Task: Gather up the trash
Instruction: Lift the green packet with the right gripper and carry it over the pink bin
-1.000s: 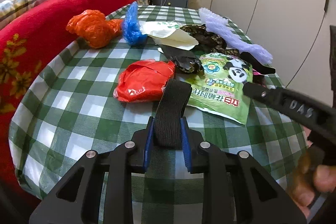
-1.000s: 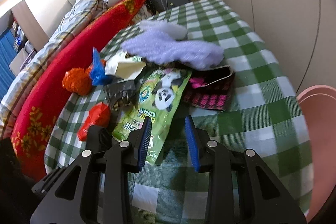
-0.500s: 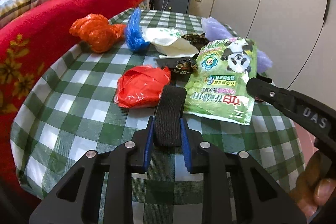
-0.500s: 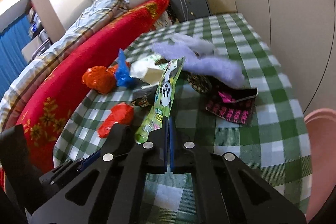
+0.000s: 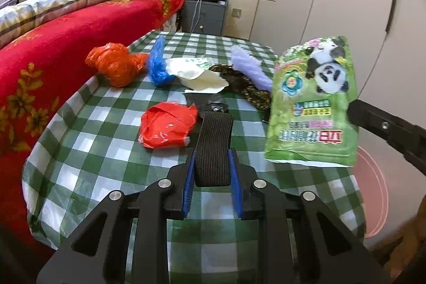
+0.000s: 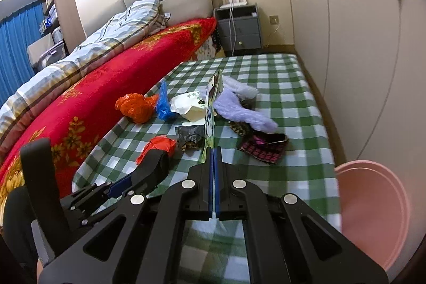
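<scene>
**Panda pouch off the table**

The right gripper (image 6: 214, 151) is clamped on a flat green pouch (image 5: 314, 103) printed with a panda and pink lettering, held in the air above the checked table (image 5: 87, 145), its torn white edge lowest. The left gripper (image 5: 212, 164) is closed on a ribbed black band (image 5: 214, 145). A pink bin (image 6: 372, 214) stands beside the table.

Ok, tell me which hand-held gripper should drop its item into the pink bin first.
Right. The right hand-held gripper already holds the green panda packet lifted clear, and the pink bin sits on its side. The left hand-held gripper is farther away.
</scene>
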`<control>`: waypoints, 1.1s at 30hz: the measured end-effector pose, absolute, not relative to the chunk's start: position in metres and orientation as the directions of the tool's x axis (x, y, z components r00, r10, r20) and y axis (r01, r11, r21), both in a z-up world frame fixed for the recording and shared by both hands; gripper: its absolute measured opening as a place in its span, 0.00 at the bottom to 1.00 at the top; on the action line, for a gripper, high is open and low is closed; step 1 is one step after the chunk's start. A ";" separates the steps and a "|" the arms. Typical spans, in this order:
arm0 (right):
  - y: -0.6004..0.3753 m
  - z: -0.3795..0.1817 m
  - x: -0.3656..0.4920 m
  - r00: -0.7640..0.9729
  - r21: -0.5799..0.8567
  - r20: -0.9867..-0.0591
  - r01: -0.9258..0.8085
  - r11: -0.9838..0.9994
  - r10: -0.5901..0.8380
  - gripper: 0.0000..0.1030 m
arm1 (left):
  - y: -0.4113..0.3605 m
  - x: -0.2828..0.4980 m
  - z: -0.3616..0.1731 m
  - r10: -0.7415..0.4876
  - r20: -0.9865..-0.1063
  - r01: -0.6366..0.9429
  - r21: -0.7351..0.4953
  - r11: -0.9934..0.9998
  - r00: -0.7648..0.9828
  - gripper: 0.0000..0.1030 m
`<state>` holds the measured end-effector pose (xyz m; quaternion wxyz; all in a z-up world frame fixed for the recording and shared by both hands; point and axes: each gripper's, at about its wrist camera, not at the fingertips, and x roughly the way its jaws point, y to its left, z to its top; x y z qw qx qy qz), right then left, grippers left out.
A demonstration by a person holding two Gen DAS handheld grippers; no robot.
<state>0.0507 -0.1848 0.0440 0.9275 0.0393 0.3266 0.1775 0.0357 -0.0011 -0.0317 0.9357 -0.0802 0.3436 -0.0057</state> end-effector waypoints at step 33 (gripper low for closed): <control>-0.315 0.100 -0.003 0.831 0.029 -0.556 0.001 1.000 0.015 0.01 | -0.110 0.022 -0.005 -0.285 -0.572 0.238 -0.157 0.958 0.770 0.23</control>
